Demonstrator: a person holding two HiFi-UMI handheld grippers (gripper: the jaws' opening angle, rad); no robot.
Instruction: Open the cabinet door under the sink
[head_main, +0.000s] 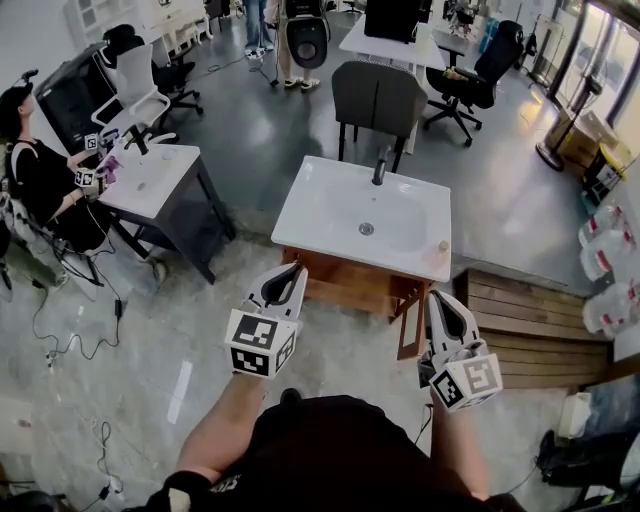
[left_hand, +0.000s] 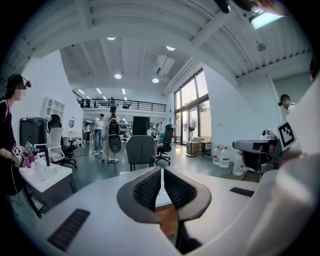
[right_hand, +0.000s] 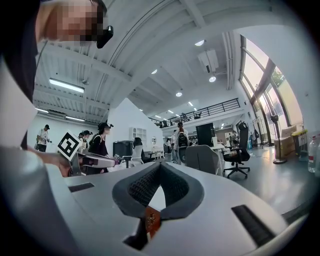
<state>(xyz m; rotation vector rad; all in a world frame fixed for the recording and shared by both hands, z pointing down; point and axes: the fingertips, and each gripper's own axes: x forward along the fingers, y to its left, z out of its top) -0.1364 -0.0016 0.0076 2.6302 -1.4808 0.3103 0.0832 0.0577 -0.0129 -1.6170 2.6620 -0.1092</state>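
The white sink (head_main: 318, 212) with a dark faucet (head_main: 380, 166) stands on a brown wooden cabinet (head_main: 350, 286) at the middle of the head view. At the cabinet's right front corner a wooden door panel (head_main: 410, 325) stands edge-on towards me. My left gripper (head_main: 290, 272) hovers just before the cabinet's left front, jaws closed to a thin slit and holding nothing (left_hand: 162, 170). My right gripper (head_main: 440, 298) is beside the door panel on its right, apart from it as far as I can tell, shut and empty (right_hand: 159, 166). Wood (right_hand: 151, 222) shows below its jaws.
A grey chair (head_main: 378, 98) stands behind the sink. At the left a seated person (head_main: 35, 175) is at a white desk (head_main: 150, 182). A wooden platform (head_main: 535, 322) lies to the right, with water jugs (head_main: 605, 252) beyond it. Cables (head_main: 70, 345) trail on the floor at the left.
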